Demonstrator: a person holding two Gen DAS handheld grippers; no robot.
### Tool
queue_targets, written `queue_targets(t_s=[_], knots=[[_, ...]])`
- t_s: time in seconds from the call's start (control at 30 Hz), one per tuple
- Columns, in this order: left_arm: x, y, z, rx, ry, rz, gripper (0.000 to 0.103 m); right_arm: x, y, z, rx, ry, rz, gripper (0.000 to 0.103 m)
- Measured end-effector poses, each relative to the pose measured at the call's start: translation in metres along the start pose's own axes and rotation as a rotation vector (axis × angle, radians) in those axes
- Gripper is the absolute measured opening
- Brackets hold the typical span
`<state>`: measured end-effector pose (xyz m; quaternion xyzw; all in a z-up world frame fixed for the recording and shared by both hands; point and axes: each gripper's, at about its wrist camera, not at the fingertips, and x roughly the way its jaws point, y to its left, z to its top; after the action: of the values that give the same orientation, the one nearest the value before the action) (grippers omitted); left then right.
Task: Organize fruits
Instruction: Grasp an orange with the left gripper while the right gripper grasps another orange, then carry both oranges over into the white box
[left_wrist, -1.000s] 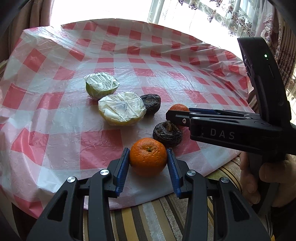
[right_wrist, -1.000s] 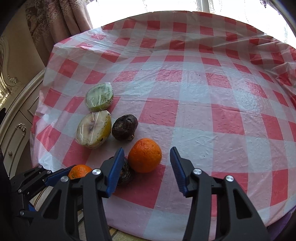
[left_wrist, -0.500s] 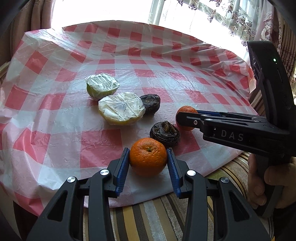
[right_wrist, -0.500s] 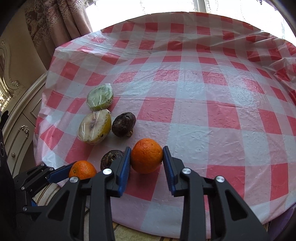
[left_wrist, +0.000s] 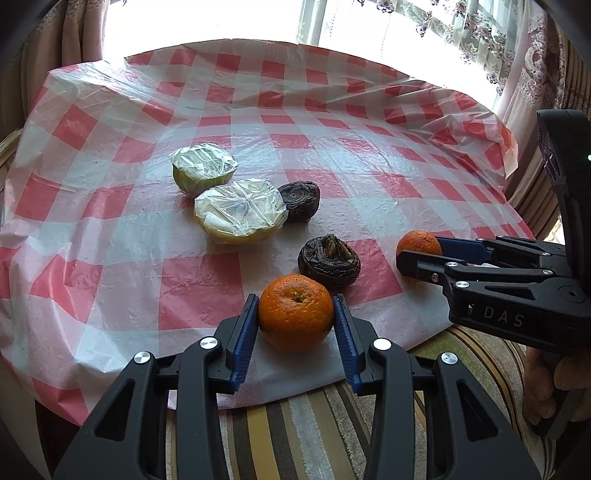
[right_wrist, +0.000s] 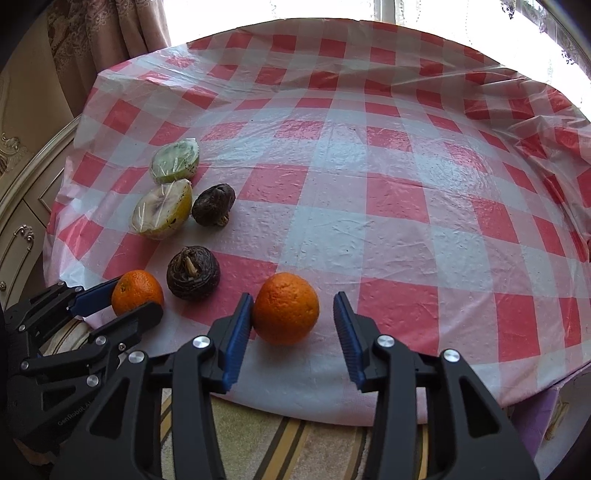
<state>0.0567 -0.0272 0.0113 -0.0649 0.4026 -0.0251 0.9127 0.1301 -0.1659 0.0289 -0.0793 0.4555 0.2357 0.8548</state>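
Fruits sit in a loose cluster near my edge of the checked tablecloth (right_wrist: 369, 206). Going left to right: two wrapped fruit halves (right_wrist: 162, 214) and two dark shrivelled fruits (right_wrist: 192, 272) lie at the far left. My left gripper (left_wrist: 296, 314) pinches the left orange (left_wrist: 295, 311) with both pads against the peel. My right gripper (right_wrist: 293, 321) is opening around the right orange (right_wrist: 285, 308), which rests on the cloth; one pad sits just beside it, the other is clear. I judge I'm placing the oranges side by side. Next I must back the right gripper off without rolling the fruit.
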Motion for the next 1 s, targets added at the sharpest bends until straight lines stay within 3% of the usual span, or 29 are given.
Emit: queue_targets(t_s=[0.17,0.23,0.6,1.0], knots=[[0.001,-0.001,0.0,0.008,0.001,0.008,0.039,0.007,-0.002,-0.001,0.001,0.024,0.001,0.045],[0.001,-0.001,0.0,0.006,0.001,0.005,0.039,0.006,-0.005,0.0,0.02,0.014,0.013,0.037],[-0.003,-0.004,0.003,0.023,-0.01,0.03,0.038,-0.005,-0.009,-0.003,0.029,-0.02,0.005,0.036],[-0.023,-0.038,0.016,0.131,-0.064,0.052,0.038,-0.043,-0.05,-0.027,0.104,-0.07,-0.017,0.035]])
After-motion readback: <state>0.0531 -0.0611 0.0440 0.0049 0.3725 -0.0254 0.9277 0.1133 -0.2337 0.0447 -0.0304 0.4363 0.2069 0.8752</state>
